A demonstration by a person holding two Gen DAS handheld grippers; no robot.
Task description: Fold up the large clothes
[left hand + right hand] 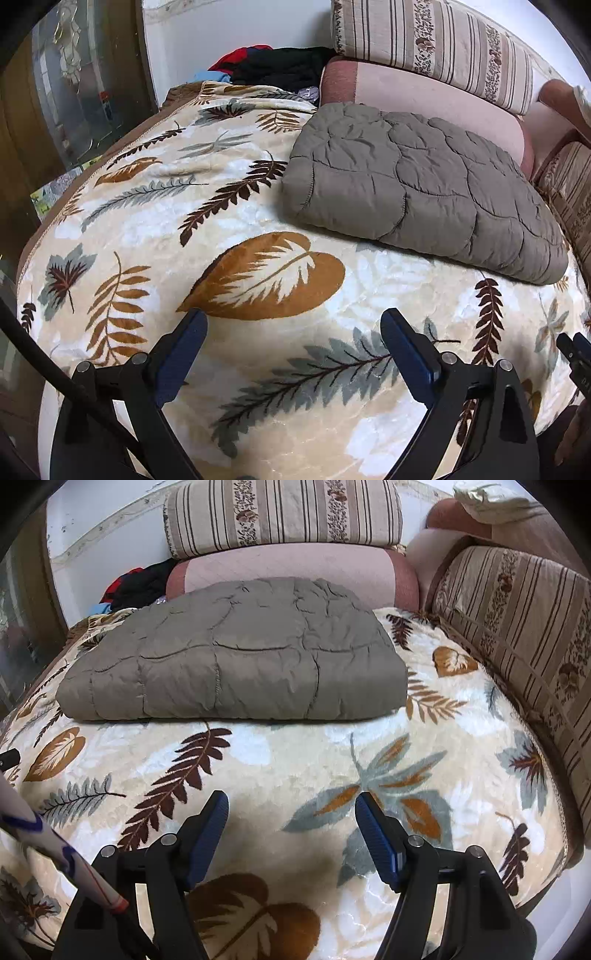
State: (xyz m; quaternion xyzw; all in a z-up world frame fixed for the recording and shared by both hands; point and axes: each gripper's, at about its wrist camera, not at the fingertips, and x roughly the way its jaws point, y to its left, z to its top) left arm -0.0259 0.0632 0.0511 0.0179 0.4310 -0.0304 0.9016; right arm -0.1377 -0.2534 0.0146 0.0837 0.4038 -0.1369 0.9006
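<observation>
A grey-brown quilted garment (pixel 421 184) lies folded into a thick rectangle on the leaf-patterned blanket (pixel 258 369); it also shows in the right wrist view (pixel 236 653). My left gripper (pixel 293 325) is open and empty, above the blanket in front of and to the left of the folded garment. My right gripper (pixel 291 806) is open and empty, above the blanket (pixel 295 760) directly in front of the garment's near edge. Neither gripper touches the garment.
Pink and striped floral cushions (pixel 284 513) line the back and right side (pixel 517 627) of the seat. A heap of black, red and blue clothes (pixel 273 66) lies in the back left corner. The other gripper's tip (pixel 576 354) shows at the right edge.
</observation>
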